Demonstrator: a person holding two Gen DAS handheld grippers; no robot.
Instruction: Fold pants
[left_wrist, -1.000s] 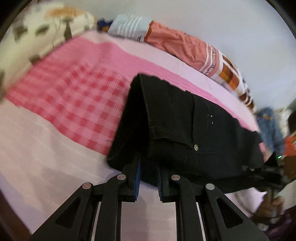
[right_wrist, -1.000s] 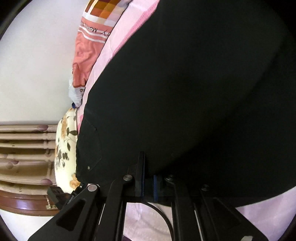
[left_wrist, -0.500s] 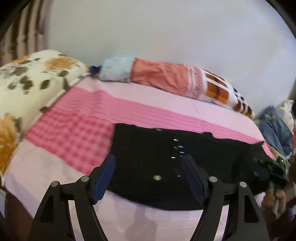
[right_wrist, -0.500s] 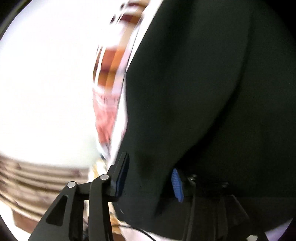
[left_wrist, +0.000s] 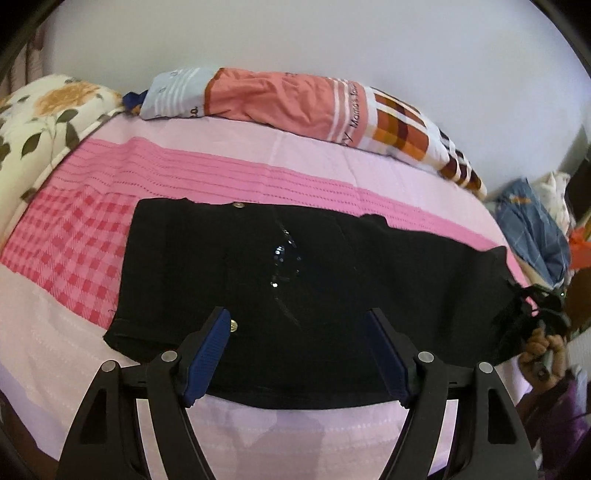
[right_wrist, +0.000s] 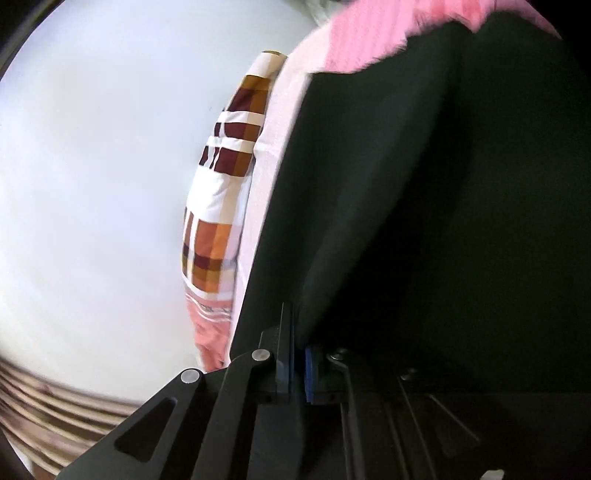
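Left wrist view: the left gripper (left_wrist: 297, 350) hovers with its blue pads (left_wrist: 207, 360) spread wide and nothing between them, above the near edge of the black pants (left_wrist: 295, 266). The pants lie flat across the middle of the pink bed (left_wrist: 207, 166), folded into a long band running from nine o'clock toward three o'clock. A metal button (left_wrist: 233, 325) sits just by the left pad, another at the far edge near twelve o'clock. At four o'clock the right gripper (left_wrist: 532, 314) grips the pants' end, with a hand (left_wrist: 541, 349) below it. A floral pillow (left_wrist: 44, 122) lies at ten o'clock, and a rolled orange blanket (left_wrist: 295, 103) along the far edge at twelve o'clock.

Right wrist view: the right gripper (right_wrist: 298, 363) has its jaws pressed together, pinching an edge of the pants (right_wrist: 443, 221), whose dark cloth fills the frame from one to five o'clock. The blanket (right_wrist: 221, 206) shows at nine o'clock against the white wall (right_wrist: 92, 166).
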